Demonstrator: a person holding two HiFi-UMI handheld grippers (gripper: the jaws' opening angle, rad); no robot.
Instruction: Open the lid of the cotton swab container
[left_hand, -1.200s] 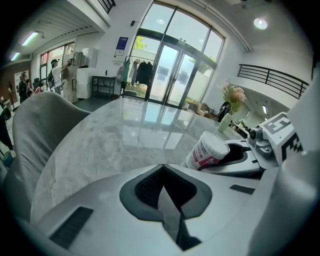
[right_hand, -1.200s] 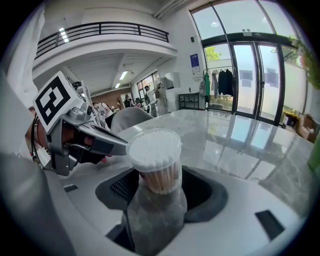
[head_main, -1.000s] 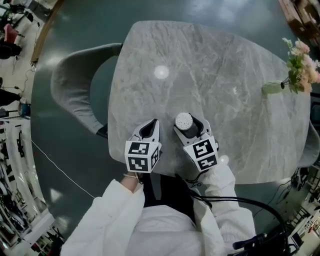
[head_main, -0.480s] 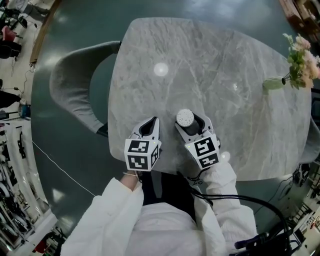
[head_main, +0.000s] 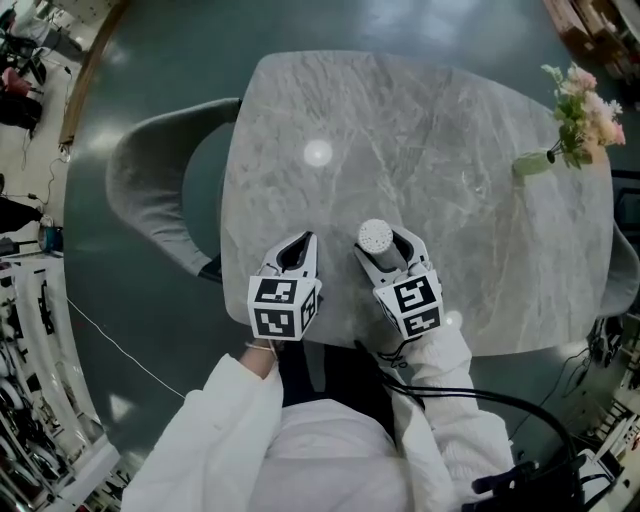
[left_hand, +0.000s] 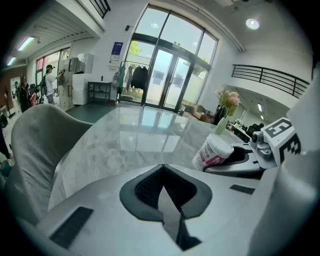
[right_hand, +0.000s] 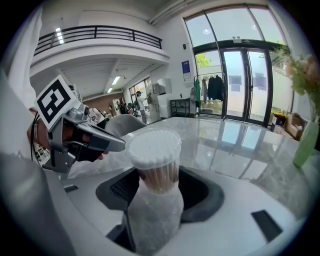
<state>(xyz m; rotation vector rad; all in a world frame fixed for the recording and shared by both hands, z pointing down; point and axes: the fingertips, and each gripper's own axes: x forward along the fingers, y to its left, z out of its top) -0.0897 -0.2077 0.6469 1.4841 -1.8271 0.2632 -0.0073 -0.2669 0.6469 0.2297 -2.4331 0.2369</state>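
The cotton swab container (head_main: 375, 237) is a clear tube with a pink label, packed with white swab tips. It stands upright between the jaws of my right gripper (head_main: 386, 243), which is shut on its body near the front edge of the marble table (head_main: 430, 130). The right gripper view shows the container (right_hand: 155, 155) close up, with its top (right_hand: 152, 145) still covered, rising out of the right gripper (right_hand: 156, 192). My left gripper (head_main: 298, 246) sits just left of it, shut with nothing between its jaws. The left gripper view shows those jaws (left_hand: 162, 187) closed, with the container (left_hand: 212, 152) to the right.
A grey upholstered chair (head_main: 150, 190) stands at the table's left side. A green vase of pink flowers (head_main: 560, 130) stands at the table's far right. Black cables (head_main: 500, 410) trail over the floor on my lower right.
The view has shifted a little. Both grippers and the container stay where they were.
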